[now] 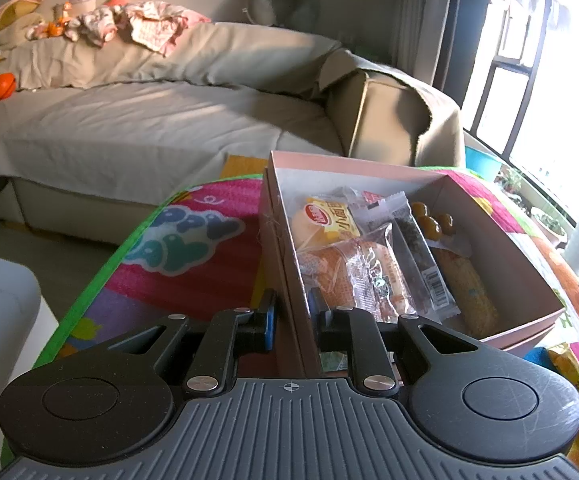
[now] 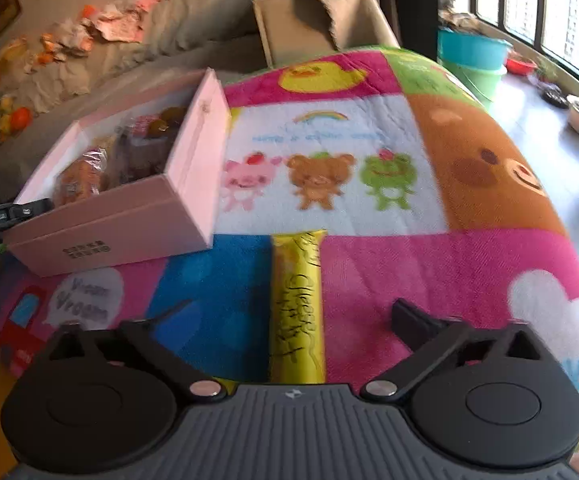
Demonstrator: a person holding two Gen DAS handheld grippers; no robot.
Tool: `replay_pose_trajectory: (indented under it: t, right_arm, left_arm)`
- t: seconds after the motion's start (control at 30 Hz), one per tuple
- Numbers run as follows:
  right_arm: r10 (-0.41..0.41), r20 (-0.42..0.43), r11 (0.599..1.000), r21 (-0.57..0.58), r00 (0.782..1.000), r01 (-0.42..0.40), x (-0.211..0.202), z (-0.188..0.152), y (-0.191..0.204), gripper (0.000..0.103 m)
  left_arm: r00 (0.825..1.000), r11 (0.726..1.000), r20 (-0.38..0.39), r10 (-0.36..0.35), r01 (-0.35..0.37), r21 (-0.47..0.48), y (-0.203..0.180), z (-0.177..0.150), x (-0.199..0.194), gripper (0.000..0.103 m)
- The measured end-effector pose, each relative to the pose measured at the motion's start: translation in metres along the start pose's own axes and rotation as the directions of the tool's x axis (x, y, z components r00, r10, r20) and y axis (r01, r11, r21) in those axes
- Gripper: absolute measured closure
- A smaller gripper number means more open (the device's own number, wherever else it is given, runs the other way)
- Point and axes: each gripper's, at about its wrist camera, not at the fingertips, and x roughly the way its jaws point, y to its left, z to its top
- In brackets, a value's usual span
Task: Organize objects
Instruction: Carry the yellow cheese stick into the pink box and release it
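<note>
One pink box (image 2: 129,216), one yellow stick pack (image 2: 297,308)

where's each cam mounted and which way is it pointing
Left wrist: sits on the left gripper, looking down along its fingers at the pink box of snacks, sofa behind; the fingers clamp the box's near wall.
Right wrist: sits on the right gripper, looking down at the yellow stick pack on the play mat, window beyond; its fingers are spread wide, the pack between them untouched.
Shared: the pink box, the mat and the sofa.
</note>
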Motion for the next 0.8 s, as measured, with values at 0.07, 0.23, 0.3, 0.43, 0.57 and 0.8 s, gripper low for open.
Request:
replay_pose_trajectory:
  t: [0.07,0.23,0.3,0.43,0.57,0.8]
  right_arm:
    - [-0.04,0.027,0.998,-0.039,0.999,0.041,0.001,-0.007,0.009,0.0]
    - [-0.091,0.025,0.993,-0.073,0.996,0.092,0.003,-0.01,0.019,0.0]
    - [-0.088,0.019,0.993,-0.074,0.996,0.089,0.003,-0.008,0.018,0.0]
    - [-0.076,0.05,0.992,-0.098,0.996,0.081,0.002,-0.012,0.018,0.0]
    - [-0.062,0.062,0.992,-0.107,0.996,0.068,0.002,-0.012,0.017,0.0]
    - [-0.027,0.044,0.986,-0.162,0.999,0.034,-0.005,-0.008,0.017,0.025]
  left_arm:
    - [1.0,1.0,0.001,0.002,-0.002,-0.004,0.001,-0.001,0.0,0.084]
    - [1.0,1.0,0.001,0.005,-0.005,-0.004,0.002,-0.003,0.0,0.084]
    - [1.0,1.0,0.0,0.007,-0.007,-0.004,0.002,-0.003,0.0,0.084]
    - [1.0,1.0,0.0,0.007,-0.007,-0.004,0.002,-0.003,0.0,0.084]
    - [1.0,1.0,0.0,0.007,-0.007,-0.005,0.002,-0.003,0.0,0.084]
    - [1.0,1.0,0.0,0.007,-0.007,-0.005,0.002,-0.003,0.0,0.084]
